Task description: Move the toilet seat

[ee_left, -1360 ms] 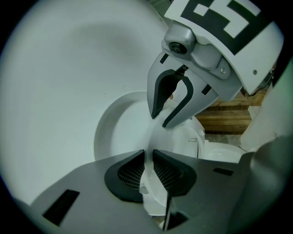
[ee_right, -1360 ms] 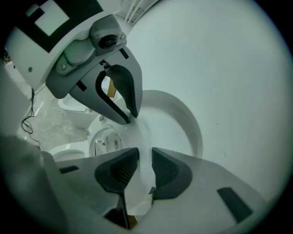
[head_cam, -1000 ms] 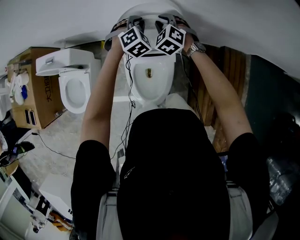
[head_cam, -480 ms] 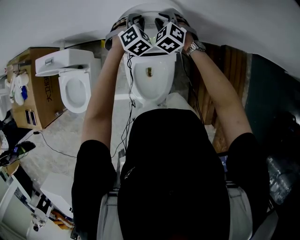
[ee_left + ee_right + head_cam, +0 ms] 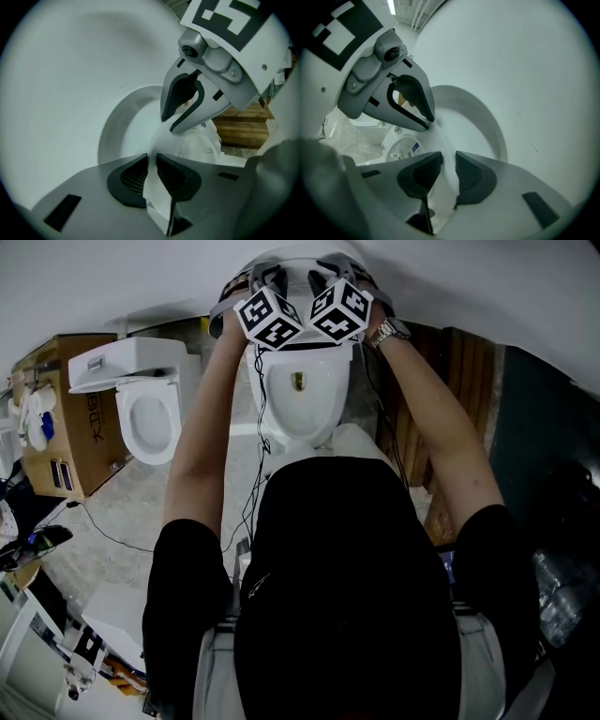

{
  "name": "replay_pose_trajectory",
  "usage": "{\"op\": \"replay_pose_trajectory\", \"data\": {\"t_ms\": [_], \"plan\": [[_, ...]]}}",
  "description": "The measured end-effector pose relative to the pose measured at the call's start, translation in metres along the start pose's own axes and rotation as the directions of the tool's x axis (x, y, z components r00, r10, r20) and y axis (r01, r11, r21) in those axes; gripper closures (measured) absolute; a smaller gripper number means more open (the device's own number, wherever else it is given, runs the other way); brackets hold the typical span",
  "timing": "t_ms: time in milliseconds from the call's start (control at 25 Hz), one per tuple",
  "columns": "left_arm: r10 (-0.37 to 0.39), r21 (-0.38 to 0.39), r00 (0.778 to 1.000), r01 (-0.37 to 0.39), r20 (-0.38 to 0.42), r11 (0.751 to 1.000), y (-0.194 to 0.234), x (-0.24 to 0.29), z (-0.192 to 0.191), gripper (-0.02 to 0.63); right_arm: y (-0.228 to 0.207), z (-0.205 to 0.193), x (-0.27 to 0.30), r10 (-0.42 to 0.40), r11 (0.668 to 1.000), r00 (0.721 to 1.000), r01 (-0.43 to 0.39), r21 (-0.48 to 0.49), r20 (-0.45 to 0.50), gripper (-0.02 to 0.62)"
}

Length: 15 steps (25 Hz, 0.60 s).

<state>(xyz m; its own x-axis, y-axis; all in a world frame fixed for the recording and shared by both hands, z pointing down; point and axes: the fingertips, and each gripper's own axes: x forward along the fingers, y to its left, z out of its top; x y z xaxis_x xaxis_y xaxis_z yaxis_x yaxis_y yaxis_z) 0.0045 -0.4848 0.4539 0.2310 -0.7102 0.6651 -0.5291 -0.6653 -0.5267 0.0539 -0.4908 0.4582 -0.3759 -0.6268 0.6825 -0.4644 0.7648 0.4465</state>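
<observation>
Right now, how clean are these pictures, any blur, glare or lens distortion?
Head view: sharp, evenly lit, edges bowed by the wide lens, the person's black top blocking the lower middle. Left gripper view: black fisheye corners, white toilet seat low in contrast. Right gripper view: same corners, a bright ceiling light.

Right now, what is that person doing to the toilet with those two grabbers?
A person holds a gripper in each hand. The left gripper and the right gripper are both shut on the edge of the white toilet seat, side by side. The seat is raised above the toilet bowl.
</observation>
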Motion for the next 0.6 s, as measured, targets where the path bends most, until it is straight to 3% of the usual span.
{"op": "replay_pose_trajectory", "data": {"t_ms": [600], "plan": [[0.039, -0.028, 0.999, -0.039, 0.005, 0.999, 0.0068, 0.0096, -0.0019, 0.537, -0.0066, 0.0006, 0.0100, -0.007, 0.999, 1.000, 0.006, 0.036, 0.014, 0.491]]}}
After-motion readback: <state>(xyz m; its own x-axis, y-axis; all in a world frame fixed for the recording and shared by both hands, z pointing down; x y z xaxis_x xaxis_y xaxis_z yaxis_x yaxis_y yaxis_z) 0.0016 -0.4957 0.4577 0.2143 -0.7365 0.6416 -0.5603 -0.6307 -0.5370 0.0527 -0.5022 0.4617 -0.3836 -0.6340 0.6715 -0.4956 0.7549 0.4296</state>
